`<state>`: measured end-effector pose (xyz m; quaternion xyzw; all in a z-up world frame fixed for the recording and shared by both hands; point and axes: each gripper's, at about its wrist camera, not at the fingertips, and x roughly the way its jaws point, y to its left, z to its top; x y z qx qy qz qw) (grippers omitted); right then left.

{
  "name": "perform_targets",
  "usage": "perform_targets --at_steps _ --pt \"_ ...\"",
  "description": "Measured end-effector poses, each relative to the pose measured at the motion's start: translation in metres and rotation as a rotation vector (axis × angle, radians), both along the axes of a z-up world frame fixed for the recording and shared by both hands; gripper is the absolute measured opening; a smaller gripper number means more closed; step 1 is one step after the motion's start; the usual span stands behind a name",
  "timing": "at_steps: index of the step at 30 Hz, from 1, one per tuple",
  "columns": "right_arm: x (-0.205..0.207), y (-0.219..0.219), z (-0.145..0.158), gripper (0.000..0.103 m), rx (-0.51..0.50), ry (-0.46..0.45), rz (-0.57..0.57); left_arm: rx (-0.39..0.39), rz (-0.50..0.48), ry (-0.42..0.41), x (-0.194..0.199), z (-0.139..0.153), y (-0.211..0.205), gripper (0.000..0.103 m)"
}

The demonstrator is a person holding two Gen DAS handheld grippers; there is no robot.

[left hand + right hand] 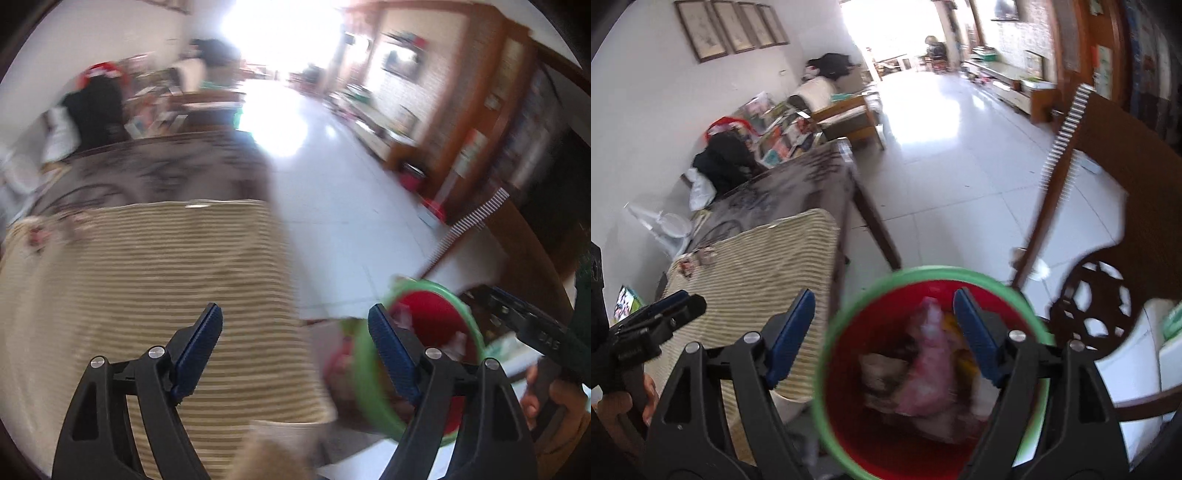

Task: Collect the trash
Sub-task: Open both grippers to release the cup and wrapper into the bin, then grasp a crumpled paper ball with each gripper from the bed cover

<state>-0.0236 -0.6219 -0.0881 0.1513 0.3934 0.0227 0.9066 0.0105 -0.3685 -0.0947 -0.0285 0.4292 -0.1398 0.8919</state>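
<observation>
A red trash bin with a green rim [923,273] stands on the floor beside the table. It holds crumpled trash, with a pink wrapper [927,369] on top. My right gripper [884,297] hangs open right above the bin's mouth, with nothing between its blue pads. My left gripper [295,314] is open and empty too, above the edge of a striped cloth [147,277]. From that side the bin's rim [360,373] lies to the lower right, partly behind the right finger. Each wrist view catches the other gripper at its edge.
The striped cloth covers the near end of a dark patterned table [786,184]. A carved wooden chair [1108,221] stands right of the bin. White tiled floor [942,166] runs back to a bright doorway. Clutter, bags and books pile up by the far wall.
</observation>
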Motion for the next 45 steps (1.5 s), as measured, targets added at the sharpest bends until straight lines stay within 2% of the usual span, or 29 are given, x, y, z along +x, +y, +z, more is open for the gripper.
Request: perform_targets --at_steps 2,6,10,19,24,29,31,32,35,41,45 --pt "0.014 0.03 0.0 0.076 -0.001 0.0 0.045 -0.003 0.063 -0.004 0.005 0.0 0.033 0.082" --pt "0.043 0.102 0.002 0.076 -0.021 -0.003 0.138 0.006 0.185 -0.013 0.014 -0.004 0.116 0.083" --pt "0.087 0.195 0.001 0.078 -0.039 -0.002 0.258 0.022 0.268 -0.016 0.023 -0.013 0.187 0.083" --pt "0.199 0.376 -0.028 0.08 -0.05 0.025 0.438 0.019 0.369 0.049 0.044 -0.044 0.324 0.083" --pt "0.267 0.446 -0.061 0.083 -0.099 0.095 0.456 0.011 0.406 0.068 0.053 -0.055 0.379 0.083" --pt "0.317 0.494 -0.107 0.083 -0.194 0.206 0.468 -0.03 0.431 0.077 0.071 -0.063 0.42 0.083" --pt "0.328 0.507 -0.121 0.057 -0.233 0.243 0.478 -0.037 0.43 0.078 0.078 -0.064 0.429 0.083" --pt "0.33 0.51 -0.125 0.052 -0.248 0.245 0.485 -0.04 0.429 0.079 0.084 -0.065 0.434 0.083" --pt "0.323 0.51 -0.121 0.046 -0.242 0.221 0.514 -0.055 0.427 0.081 0.105 -0.072 0.443 0.083" --pt "0.28 0.495 -0.089 0.046 -0.216 0.147 0.582 -0.087 0.419 0.096 0.169 -0.095 0.446 0.083" --pt "0.25 0.475 -0.077 0.047 -0.181 0.139 0.574 -0.082 0.397 0.116 0.22 -0.113 0.439 0.083"
